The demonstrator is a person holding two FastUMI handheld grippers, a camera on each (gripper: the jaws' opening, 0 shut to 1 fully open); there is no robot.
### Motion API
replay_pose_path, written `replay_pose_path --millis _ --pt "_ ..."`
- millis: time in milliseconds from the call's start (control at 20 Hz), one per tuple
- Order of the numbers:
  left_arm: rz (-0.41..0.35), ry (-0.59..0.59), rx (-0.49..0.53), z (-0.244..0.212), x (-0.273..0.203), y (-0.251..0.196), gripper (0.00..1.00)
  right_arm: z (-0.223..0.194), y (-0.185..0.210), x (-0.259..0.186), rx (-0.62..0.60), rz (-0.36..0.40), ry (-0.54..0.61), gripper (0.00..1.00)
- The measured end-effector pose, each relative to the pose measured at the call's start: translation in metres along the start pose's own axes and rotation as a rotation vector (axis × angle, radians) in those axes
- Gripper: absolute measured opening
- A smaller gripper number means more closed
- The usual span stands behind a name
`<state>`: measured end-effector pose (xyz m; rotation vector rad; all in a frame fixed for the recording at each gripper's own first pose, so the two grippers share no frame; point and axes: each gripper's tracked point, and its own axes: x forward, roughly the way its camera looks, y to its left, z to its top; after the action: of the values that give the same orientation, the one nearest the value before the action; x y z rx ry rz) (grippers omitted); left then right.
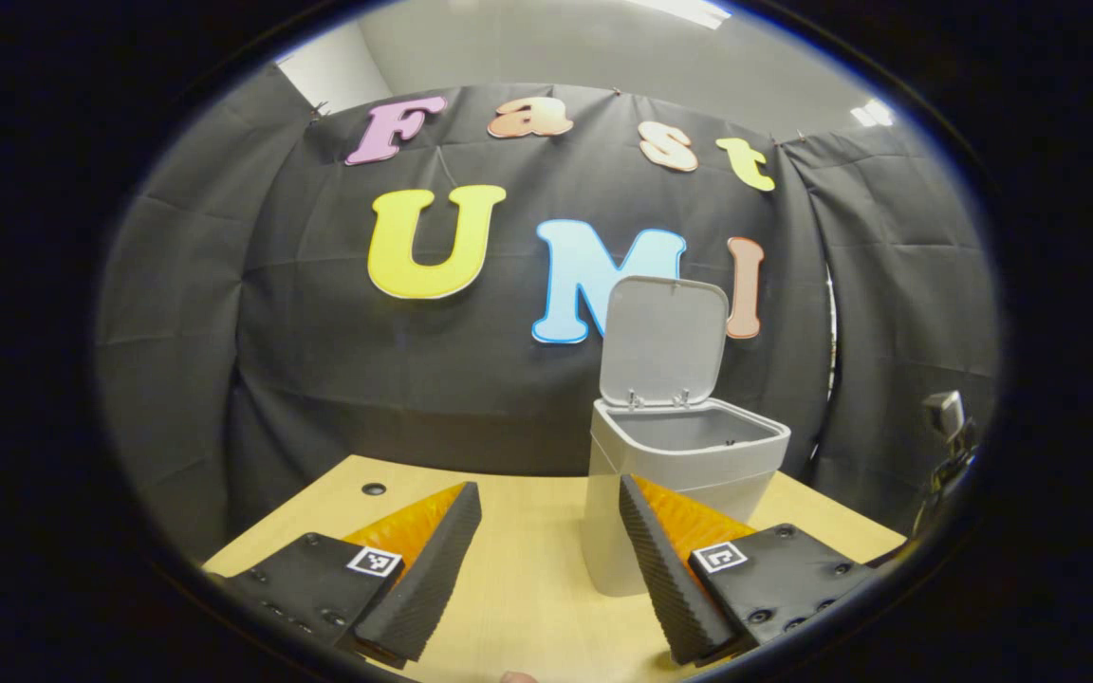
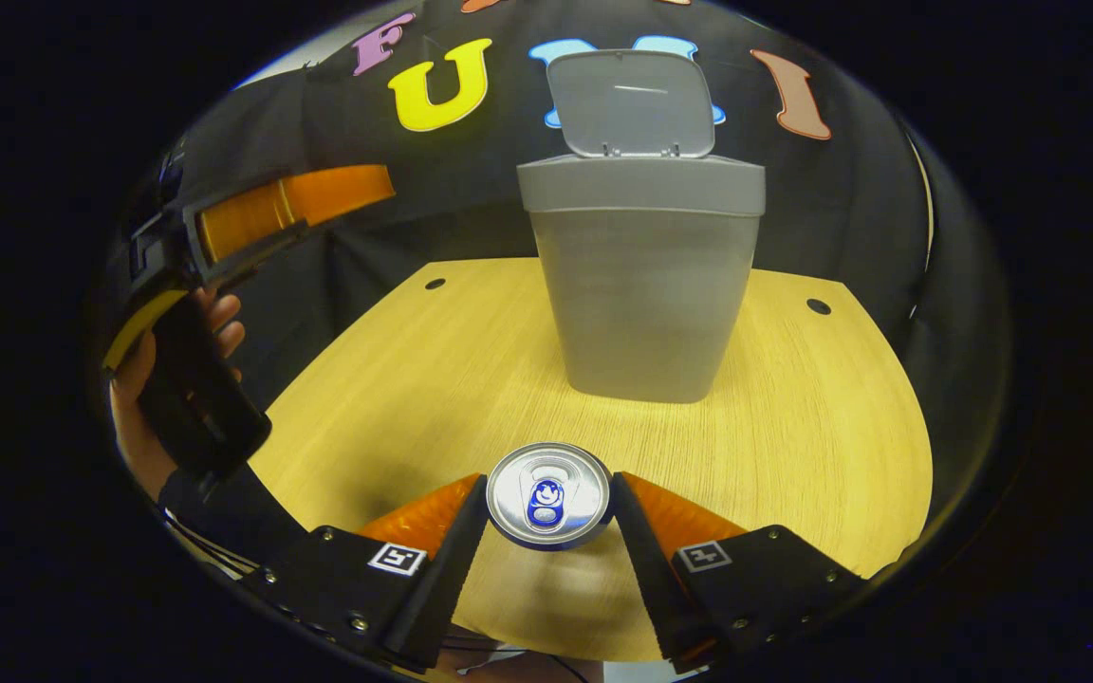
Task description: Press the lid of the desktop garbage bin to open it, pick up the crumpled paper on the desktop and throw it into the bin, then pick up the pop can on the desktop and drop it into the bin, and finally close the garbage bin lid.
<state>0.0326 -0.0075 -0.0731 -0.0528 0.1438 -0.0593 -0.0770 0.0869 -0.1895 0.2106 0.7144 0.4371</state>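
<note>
Wood-look desktop (image 2: pixel 395 379) sits in front of the dark cloth wall, and from where I'm driving it looks bare of paper. Bin (image 2: pixel 646 285) stands toward the back-middle, lid (image 2: pixel 630 102) tipped up on its hinge, so the press-to-open step is done. No crumpled paper on the table in either view; I judge it's already inside, tho I can't see into the bin to confirm. Left gripper (image 1: pixel 546 569) hangs above the near edge w/ jaws wide and nothing between them; the right gripper view catches it off to the side, a hand (image 2: pixel 143 398) on its handle. Right gripper (image 2: pixel 549 531) is down at the pop can (image 2: pixel 549 495), which stands upright on the near table, a finger on each side of the rim. Looks touching, but can't tell if it's clamped yet. Left to do: lift can, drop in bin, shut lid.
</note>
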Motion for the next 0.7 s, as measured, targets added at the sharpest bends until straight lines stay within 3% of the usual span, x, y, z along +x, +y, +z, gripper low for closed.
replay_pose_path --millis 350,700 --pt "-0.03 -0.002 -0.004 0.001 0.001 -0.012 0.95 0.073 -0.007 -0.034 0.003 -0.008 -0.197 0.81" --pt "-0.03 -0.013 -0.009 0.003 0.006 -0.016 0.96 0.124 -0.017 -0.057 -0.041 -0.034 -0.312 0.81"
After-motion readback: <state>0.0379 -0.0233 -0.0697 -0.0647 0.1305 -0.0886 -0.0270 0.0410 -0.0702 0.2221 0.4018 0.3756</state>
